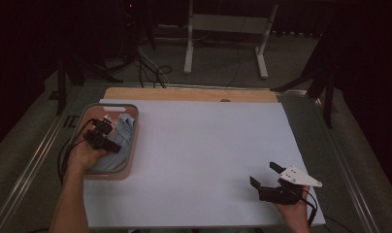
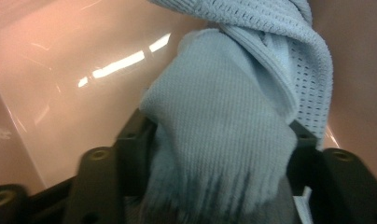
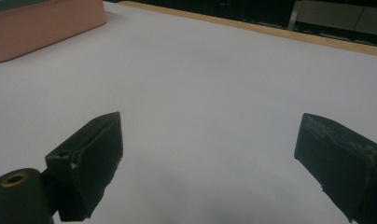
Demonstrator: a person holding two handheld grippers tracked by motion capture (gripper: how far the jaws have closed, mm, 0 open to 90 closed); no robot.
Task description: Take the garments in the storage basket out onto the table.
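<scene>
Bunching between the left gripper's clamped jaws, light-blue knitted scarf inside pink basket.

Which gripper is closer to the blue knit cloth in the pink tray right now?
Left. The left gripper is inside the pink tray, its jaws around a bunched fold of the blue knit cloth. The right gripper sits open over the white table cover, far across from the tray.

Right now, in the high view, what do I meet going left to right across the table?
Pink basin holding the blue scarf and the left claw → bare white sheet → right claw.
</scene>
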